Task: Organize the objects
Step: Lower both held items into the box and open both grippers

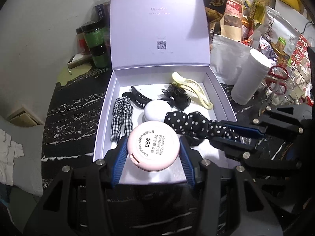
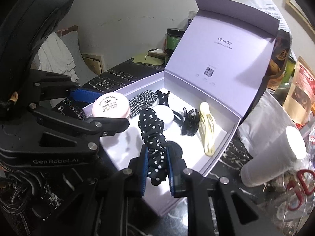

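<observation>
The black marble-pattern counter carries the pale lilac gift box, which stands open with its lid upright at the far side; inside the lid you can read "ULucky" above a QR code, with the smaller lines of print too fine to read. At 2 o'clock from the box in the left wrist view stands a white paper roll, with red-handled scissors just beyond it and printed snack pouches stacked behind. At 10 o'clock from the box are green-labelled jars. Inside the box, from 1 o'clock to 9 o'clock, lie a cream claw clip, a black mesh bow, a white round case, a black claw clip and a black-and-white gingham scrunchie. Your left gripper holds the pink round compact between its blue pads, partly open around it, over the near edge of the box; its label reads "05#", "3.5g", "2024/04/06" and "2027/04/05". Your right gripper is clamped narrowly on the black polka-dot scrunchie, which hangs over the box floor beside the white case. The left gripper body, seen from the right wrist, bears "GenRobot.AI".
</observation>
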`<state>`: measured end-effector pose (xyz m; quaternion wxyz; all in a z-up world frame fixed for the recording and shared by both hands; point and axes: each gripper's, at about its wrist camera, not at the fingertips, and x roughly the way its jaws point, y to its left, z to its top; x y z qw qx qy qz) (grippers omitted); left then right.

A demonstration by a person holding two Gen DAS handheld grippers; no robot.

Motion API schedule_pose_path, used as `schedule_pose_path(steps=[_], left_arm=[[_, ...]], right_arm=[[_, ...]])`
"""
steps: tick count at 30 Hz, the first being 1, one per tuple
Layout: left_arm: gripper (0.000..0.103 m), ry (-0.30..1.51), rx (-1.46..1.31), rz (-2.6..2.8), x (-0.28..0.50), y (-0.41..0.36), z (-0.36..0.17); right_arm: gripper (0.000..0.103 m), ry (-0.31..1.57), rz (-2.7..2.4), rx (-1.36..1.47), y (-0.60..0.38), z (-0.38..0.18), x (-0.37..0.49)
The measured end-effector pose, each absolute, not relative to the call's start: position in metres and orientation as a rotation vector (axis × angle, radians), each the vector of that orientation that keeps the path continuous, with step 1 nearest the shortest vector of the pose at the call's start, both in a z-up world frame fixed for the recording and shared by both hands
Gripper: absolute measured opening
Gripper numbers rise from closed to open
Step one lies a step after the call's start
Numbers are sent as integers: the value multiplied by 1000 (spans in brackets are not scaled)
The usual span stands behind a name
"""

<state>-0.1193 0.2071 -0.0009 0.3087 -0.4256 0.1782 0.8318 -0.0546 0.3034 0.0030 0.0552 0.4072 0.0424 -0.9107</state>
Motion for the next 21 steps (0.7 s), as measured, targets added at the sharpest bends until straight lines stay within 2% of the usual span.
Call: schedule_pose_path(steps=[21], left_arm=[[49,435,-1134,2265,-188,229,-10]], right_arm=[[17,145,-2734,1255,312,-6,-126]])
